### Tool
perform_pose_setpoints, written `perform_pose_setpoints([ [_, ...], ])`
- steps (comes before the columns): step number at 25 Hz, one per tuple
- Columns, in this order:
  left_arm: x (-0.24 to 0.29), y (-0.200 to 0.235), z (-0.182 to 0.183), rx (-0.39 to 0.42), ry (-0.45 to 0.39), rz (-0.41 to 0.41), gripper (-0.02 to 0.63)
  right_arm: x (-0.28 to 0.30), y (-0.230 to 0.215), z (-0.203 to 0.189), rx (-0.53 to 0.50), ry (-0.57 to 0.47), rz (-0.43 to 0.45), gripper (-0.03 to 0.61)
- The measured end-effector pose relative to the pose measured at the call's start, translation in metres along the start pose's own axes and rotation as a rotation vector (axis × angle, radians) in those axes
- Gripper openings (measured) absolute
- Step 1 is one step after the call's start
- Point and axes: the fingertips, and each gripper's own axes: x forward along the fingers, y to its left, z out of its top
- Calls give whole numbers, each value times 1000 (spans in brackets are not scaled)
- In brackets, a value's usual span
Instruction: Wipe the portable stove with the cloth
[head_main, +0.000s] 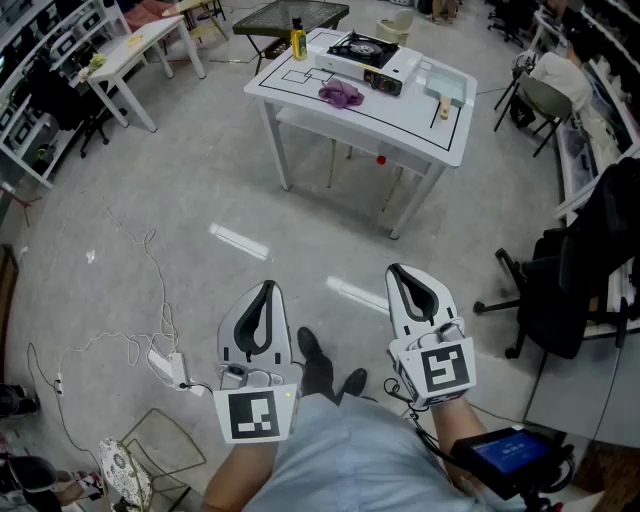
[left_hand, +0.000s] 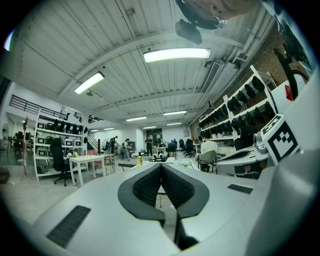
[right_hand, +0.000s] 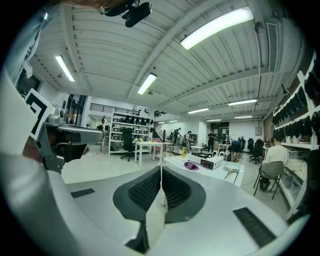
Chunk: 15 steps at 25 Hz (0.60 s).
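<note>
Far across the floor, table carries stove and cloth. Left gripper and right gripper are closed, empty; I'd walk up, then open one over cloth.

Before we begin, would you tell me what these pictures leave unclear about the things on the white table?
- Portable stove: too small and distant in every view to show whether it is dirty.
- Purple cloth: head view shows only a small crumpled lump; wet or dry unclear.
- Yellow bottle: label too small, head view.
- Wooden-handled tool: too small to identify, head view.
</note>
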Motion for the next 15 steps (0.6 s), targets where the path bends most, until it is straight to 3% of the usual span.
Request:
perform_pose_setpoints([
  [8, 45, 27, -4, -11, 5, 4, 18, 50, -11, 2, 1, 4, 2, 51],
  [15, 97, 78, 13, 2, -35, 5, 18, 121, -21, 28, 22, -30, -12, 54],
])
